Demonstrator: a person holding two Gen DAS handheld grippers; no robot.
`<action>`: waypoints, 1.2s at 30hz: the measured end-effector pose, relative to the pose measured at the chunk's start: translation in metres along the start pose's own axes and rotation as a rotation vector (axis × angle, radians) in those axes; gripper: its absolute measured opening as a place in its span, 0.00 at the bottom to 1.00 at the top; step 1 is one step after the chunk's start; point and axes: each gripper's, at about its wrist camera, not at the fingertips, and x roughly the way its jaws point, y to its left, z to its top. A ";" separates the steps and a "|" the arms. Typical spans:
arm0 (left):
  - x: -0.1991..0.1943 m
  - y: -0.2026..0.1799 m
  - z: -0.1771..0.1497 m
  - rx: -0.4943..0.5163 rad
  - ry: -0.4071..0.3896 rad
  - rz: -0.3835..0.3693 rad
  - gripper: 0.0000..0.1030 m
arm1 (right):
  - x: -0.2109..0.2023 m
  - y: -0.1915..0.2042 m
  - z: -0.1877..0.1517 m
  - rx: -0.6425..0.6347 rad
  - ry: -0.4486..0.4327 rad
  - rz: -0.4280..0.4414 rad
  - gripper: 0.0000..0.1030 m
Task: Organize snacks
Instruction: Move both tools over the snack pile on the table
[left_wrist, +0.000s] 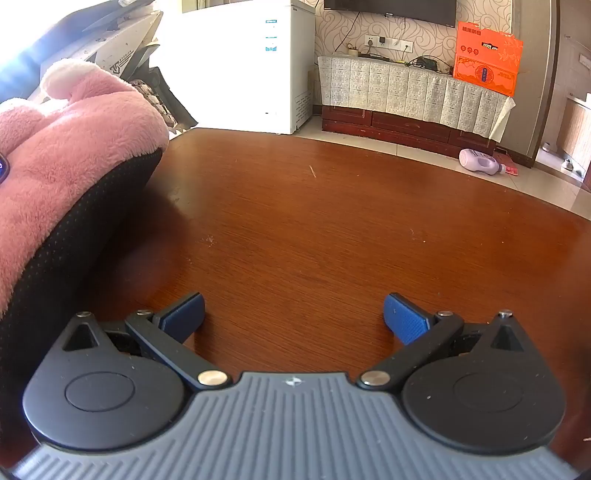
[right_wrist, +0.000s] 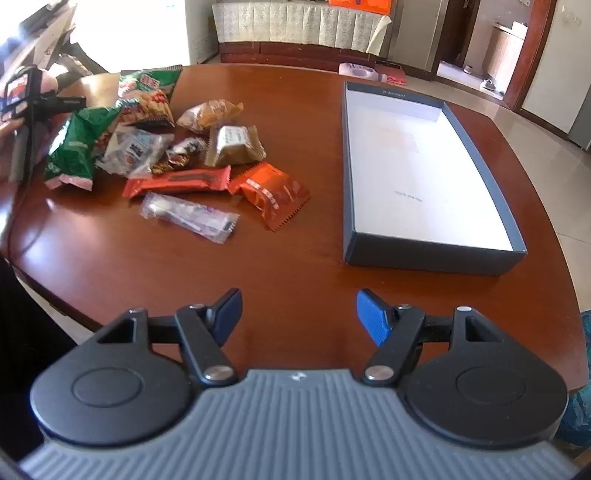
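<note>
A loose heap of wrapped snacks (right_wrist: 173, 147) is seen on the round, reddish-brown wooden table (right_wrist: 295, 258), toward its far left edge. Green crinkled bags lie at the left of the heap, a gold foil packet (right_wrist: 234, 146) and a tan packet at its far side, and a long red bar wrapper (right_wrist: 177, 182), an orange sawtooth-edged packet (right_wrist: 269, 195) and a clear plastic sachet (right_wrist: 188, 218) on the near side. A shallow rectangular cardboard box (right_wrist: 424, 254), dark grey outside and white inside, is set well apart from the heap, along the right edge of the table; nothing is seen inside it.

The right gripper (right_wrist: 299, 317) is held over the near edge of the table, its blue-padded jaws moderately parted with nothing between them. The left gripper (left_wrist: 293, 321) is held over bare wood with its jaws spread wide, nothing between them. A pink fleece sleeve (left_wrist: 66, 155) with a black mesh underside is seen at the left of the left wrist view.
</note>
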 end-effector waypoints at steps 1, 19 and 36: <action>0.000 0.000 0.000 0.000 0.000 0.000 1.00 | 0.001 0.000 0.001 0.001 -0.001 0.000 0.69; -0.051 -0.002 -0.003 0.030 -0.119 0.115 1.00 | 0.016 0.058 0.135 -0.066 -0.500 0.116 0.99; -0.317 -0.161 -0.082 0.132 -0.235 -0.180 1.00 | 0.002 0.055 0.075 -0.128 -0.397 0.186 0.99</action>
